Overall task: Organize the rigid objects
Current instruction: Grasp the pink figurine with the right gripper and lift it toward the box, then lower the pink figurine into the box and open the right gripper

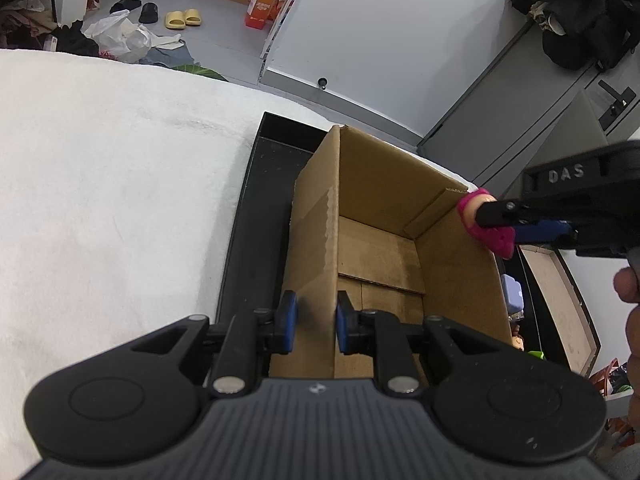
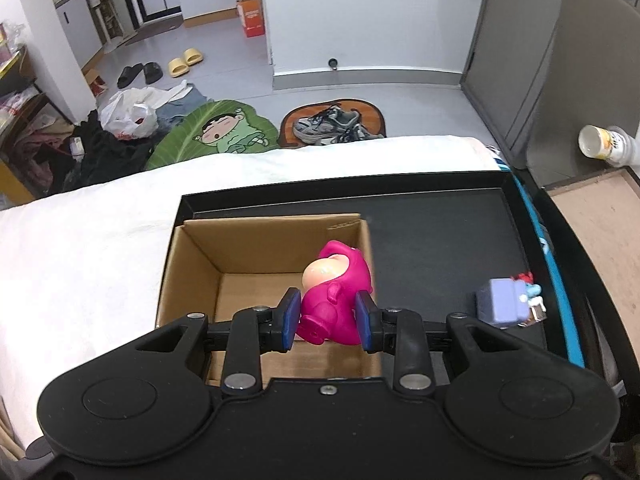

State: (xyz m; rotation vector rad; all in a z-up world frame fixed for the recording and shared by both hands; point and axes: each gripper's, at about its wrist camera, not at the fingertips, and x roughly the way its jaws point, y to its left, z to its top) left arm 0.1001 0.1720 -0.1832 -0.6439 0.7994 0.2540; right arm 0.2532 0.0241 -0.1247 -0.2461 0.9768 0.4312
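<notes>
An open cardboard box (image 1: 384, 208) (image 2: 192, 264) stands in a black tray (image 1: 260, 208) (image 2: 440, 232) on a white cloth. My left gripper (image 1: 316, 322) is shut on the box's near left wall, one blue pad on each side. A magenta toy figure (image 2: 332, 300) (image 1: 490, 236) with a peach face hangs over the box's right wall, and my right gripper (image 2: 328, 320) is shut on it. Seen in the left wrist view, the right gripper (image 1: 516, 220) comes in from the right at the box's rim. The box floor shows bare cardboard.
A lilac block toy (image 2: 502, 304) (image 1: 513, 292) with small figures beside it lies in the tray right of the box. A wooden board (image 2: 592, 240) lies past the tray's right edge. A person's hand (image 1: 632, 312) shows at the right. Shoes, bags and slippers litter the floor.
</notes>
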